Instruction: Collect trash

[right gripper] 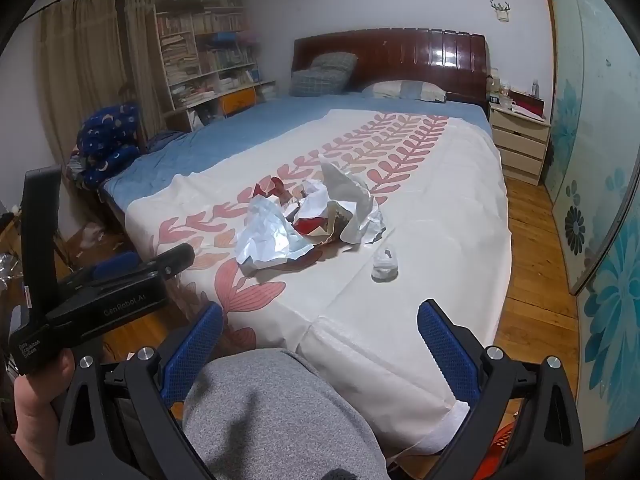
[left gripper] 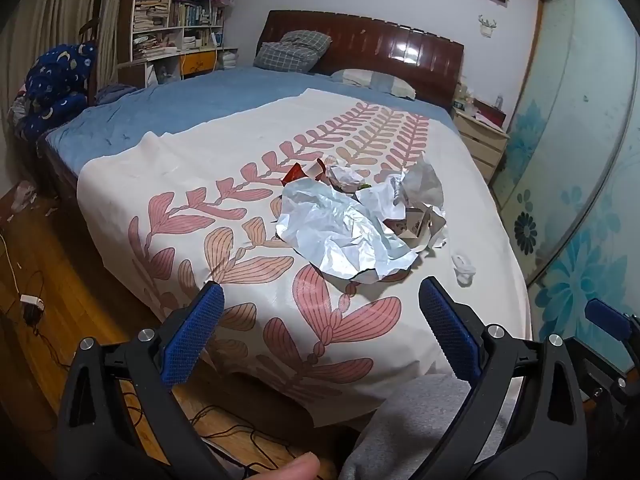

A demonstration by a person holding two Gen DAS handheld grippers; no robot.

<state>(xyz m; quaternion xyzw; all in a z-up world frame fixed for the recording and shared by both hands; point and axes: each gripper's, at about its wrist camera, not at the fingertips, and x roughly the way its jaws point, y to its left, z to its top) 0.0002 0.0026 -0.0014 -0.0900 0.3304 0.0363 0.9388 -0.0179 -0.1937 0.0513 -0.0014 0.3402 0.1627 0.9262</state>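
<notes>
A pile of crumpled trash (left gripper: 352,220) lies on the leaf-patterned cream sheet (left gripper: 192,168) on the bed: white and silvery paper, red wrappers, a small printed carton. It also shows in the right wrist view (right gripper: 308,220). A small clear crumpled plastic piece (left gripper: 464,268) lies apart, nearer the bed's foot, seen also in the right wrist view (right gripper: 385,266). My left gripper (left gripper: 320,304) is open and empty, short of the pile above the bed's foot. My right gripper (right gripper: 320,324) is open and empty, farther back above a grey-clad knee (right gripper: 280,412).
A dark wooden headboard (left gripper: 368,46) and pillows stand at the far end. A bookshelf (left gripper: 176,12) is at far left, a nightstand (right gripper: 520,140) at right. Cables and a charger (left gripper: 32,304) lie on the wooden floor. Floral sliding doors (right gripper: 600,160) line the right side.
</notes>
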